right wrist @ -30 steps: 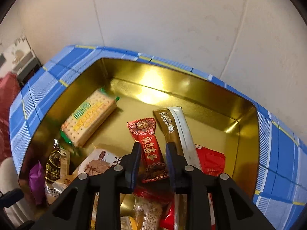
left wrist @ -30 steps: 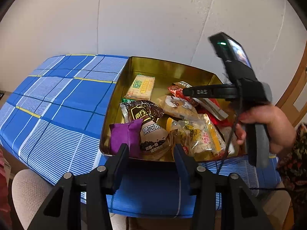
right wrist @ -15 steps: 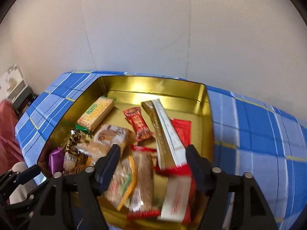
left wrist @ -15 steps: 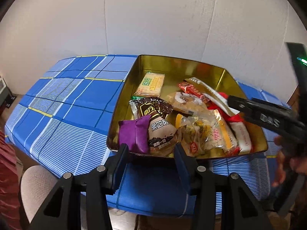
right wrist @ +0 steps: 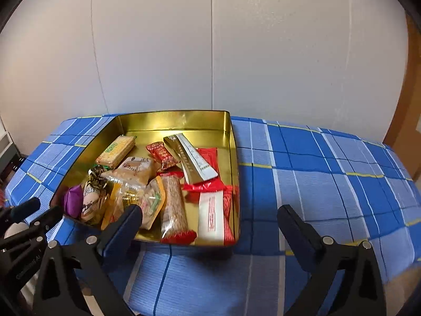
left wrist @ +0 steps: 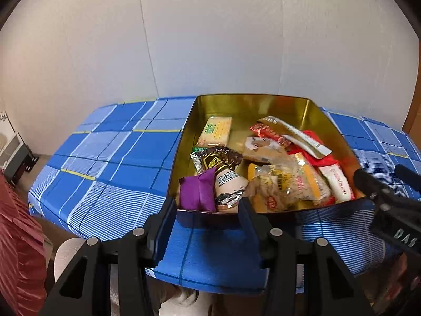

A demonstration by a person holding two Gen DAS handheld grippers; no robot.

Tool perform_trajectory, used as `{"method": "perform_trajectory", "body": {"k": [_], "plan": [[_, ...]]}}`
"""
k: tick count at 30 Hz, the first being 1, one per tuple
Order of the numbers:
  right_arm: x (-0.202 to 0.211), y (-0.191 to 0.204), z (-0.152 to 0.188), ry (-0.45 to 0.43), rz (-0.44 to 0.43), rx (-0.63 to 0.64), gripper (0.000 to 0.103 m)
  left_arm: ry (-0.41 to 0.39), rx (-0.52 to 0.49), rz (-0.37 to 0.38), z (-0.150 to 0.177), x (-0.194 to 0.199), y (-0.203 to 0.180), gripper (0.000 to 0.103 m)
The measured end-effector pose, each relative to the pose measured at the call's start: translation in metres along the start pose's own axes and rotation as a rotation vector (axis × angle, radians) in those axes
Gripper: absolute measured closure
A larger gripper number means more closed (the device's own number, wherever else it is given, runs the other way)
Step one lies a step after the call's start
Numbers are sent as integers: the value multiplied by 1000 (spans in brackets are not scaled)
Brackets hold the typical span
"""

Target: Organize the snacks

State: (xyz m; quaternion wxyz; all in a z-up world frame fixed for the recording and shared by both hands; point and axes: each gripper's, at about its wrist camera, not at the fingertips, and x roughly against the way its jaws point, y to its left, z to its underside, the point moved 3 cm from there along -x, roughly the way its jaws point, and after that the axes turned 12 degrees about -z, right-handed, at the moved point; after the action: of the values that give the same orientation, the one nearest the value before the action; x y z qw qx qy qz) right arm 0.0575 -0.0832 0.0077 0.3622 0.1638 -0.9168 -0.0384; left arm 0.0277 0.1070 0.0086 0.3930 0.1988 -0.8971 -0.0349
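Observation:
A gold tin [left wrist: 250, 100] [right wrist: 171, 121] sits on the blue plaid table, holding several wrapped snacks. Among them are a yellow cracker pack [left wrist: 215, 131] [right wrist: 115, 150], a purple packet [left wrist: 197, 193], a red candy [right wrist: 161, 154] and a gold-and-white stick [right wrist: 192, 158]. My left gripper [left wrist: 206, 210] hovers open and empty just in front of the tin's near wall. My right gripper [right wrist: 210, 210] hangs over the tin's near right corner, its jaws opening wide, with nothing held between them. In the other view each gripper shows at the edge: the right gripper [left wrist: 381, 172], the left gripper [right wrist: 39, 212].
The blue plaid tablecloth [right wrist: 329, 184] spreads to the right of the tin and to its left [left wrist: 110, 158]. A white wall stands close behind. A red striped fabric [left wrist: 18, 250] lies at the lower left, and a wooden frame [right wrist: 405, 100] at the right.
My right gripper has drawn back out of the tin towards the near right corner and opened wide, leaving the red candy lying inside. The left gripper has pulled back slightly.

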Motion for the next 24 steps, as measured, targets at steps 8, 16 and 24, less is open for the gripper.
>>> {"method": "perform_trajectory", "body": {"k": [8, 16, 24], "plan": [[2, 5, 3, -4, 10, -15, 0, -36, -9, 1, -3, 16, -9, 53], [0, 4, 7, 12, 5, -18, 0, -16, 4, 10, -2, 12, -8, 53], [-1, 6, 8, 20, 3, -10, 0, -12, 5, 16, -2, 13, -8, 53]]}}
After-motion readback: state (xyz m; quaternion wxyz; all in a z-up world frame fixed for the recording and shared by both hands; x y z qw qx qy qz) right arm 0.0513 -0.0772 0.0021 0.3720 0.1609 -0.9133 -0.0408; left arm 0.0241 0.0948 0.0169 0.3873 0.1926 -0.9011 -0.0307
